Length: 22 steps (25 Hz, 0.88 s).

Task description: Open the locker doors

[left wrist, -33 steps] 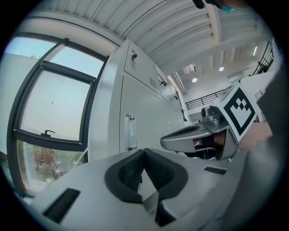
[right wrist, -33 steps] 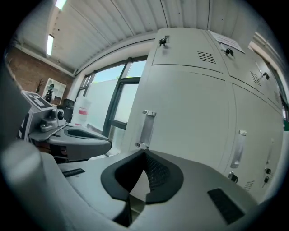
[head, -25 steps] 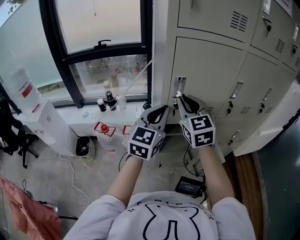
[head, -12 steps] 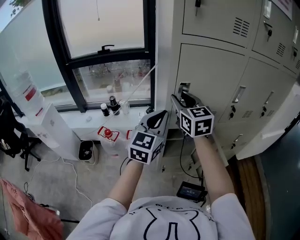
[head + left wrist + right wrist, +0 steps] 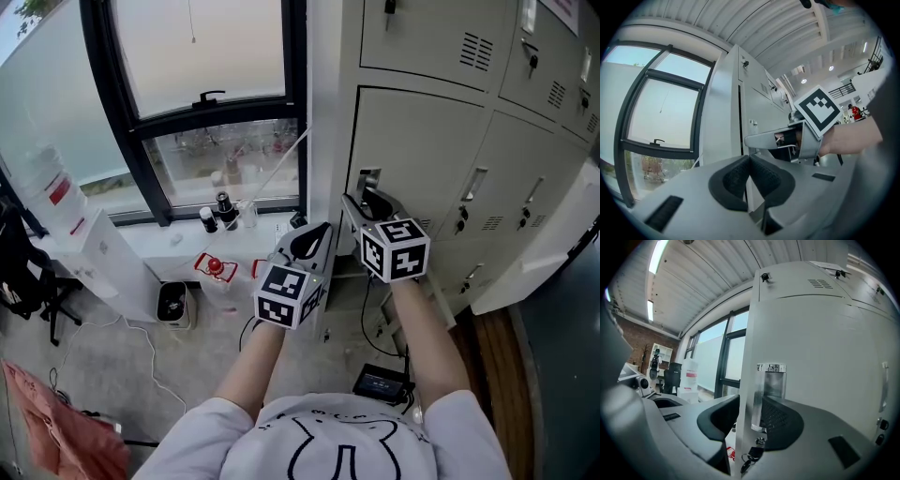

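In the head view, the right gripper [image 5: 367,199] is held level at the chrome upright pull handle [image 5: 367,180] on the left edge of the nearest beige sheet-metal locker door [image 5: 422,155], which appears to be a crack ajar. The left gripper [image 5: 317,234] is held just beside it on the window side, clear of the lockers. Two grippers are counted, and three upright handles along this row of doors.

In the left gripper view, the left gripper's [image 5: 749,161] black pads are seen pressed together at their tips with nothing between them. The right gripper [image 5: 761,139] is shown ahead, reaching to the door edge.

In the right gripper view, the right gripper [image 5: 749,414] is found with its jaws spread, having just been opening. The door's free edge and the handle [image 5: 770,390] are straddled by them but not pinched. The handle's long axis is set vertical, across the gap between the pads. One bunch of dark keys [image 5: 749,459] is seen hanging just below. The door is judged best drawn toward the person by the right gripper, the nearer one
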Available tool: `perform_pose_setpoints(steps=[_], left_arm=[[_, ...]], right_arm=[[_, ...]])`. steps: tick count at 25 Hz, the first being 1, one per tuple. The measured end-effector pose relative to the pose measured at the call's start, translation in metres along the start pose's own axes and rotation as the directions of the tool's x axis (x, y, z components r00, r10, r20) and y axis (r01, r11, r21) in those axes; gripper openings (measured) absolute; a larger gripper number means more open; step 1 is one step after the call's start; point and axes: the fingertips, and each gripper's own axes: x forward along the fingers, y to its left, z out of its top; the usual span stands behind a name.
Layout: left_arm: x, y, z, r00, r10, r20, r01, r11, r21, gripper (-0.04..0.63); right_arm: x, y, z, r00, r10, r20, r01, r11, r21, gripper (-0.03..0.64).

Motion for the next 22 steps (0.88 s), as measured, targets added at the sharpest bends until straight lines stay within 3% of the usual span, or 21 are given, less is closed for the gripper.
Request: perform_pose_setpoints(steps=[7, 16, 22], left_arm=[[-0.001, -0.015, -0.002, 1.0, -0.011, -0.003, 0.011, 1.0, -0.006, 0.008], [-0.016, -0.045, 0.001, 1.0, -0.015, -0.009, 0.015, 1.0, -0.008, 0.008], [-0.023, -0.078, 0.003, 0.999, -0.049, -0.011, 0.049, 0.999, 0.0, 0.008]], right_arm=[[-0.025, 0.003, -0.002, 1.0, -0.016, -0.018, 0.015, 0.997, -0.073, 0.124], [-0.068, 0.007, -0.001, 1.0, -0.005, -0.014, 0.005, 0.999, -0.033, 0.124], [-0.11, 0.006, -0.003, 1.0, -0.023, -0.002, 0.023, 0.997, -0.079, 0.143]])
